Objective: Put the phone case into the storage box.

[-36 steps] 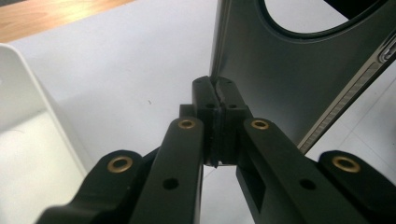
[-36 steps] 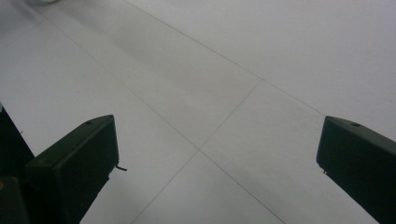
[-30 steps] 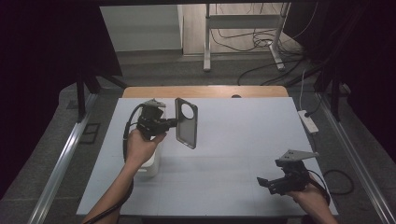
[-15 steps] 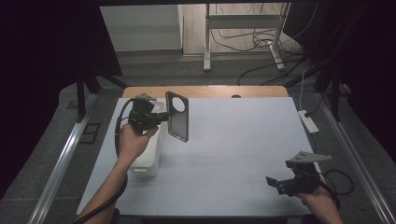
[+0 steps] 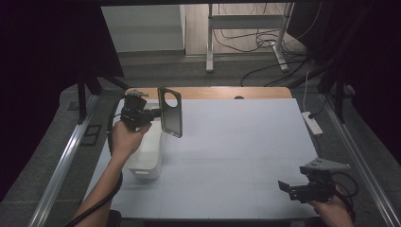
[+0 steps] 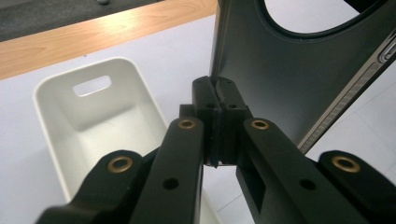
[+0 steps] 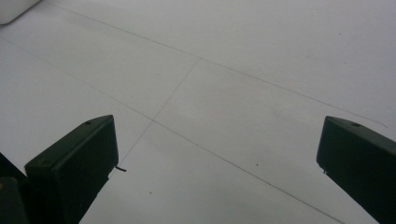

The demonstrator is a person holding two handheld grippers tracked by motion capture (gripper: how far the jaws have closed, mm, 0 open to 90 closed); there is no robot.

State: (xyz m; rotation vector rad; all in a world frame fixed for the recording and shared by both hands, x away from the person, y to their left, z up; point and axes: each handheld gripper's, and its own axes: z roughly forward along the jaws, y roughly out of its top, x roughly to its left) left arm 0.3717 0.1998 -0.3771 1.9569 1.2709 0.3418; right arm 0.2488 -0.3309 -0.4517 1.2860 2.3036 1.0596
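My left gripper [image 5: 156, 113] is shut on the edge of a dark phone case [image 5: 170, 111] with a large round camera hole. It holds the case upright in the air above the far end of a white bin [image 5: 144, 156] at the table's left. In the left gripper view the black jaws [image 6: 215, 100] pinch the phone case [image 6: 289, 70], and the open white bin [image 6: 100, 121] lies below to the left. My right gripper [image 5: 289, 187] is open near the table's front right corner, low over bare white tabletop [image 7: 224, 93], nothing between its jaws.
The white table surface [image 5: 236, 142] has a wooden strip [image 5: 227, 92] along its far edge. A white power strip [image 5: 312, 122] lies at the right edge. Cables and a metal stand leg [image 5: 246, 42] are on the floor beyond.
The left hand has carried the phone case leftward and away from me, now over the bin's far end. The right gripper has drifted right and toward the front edge.
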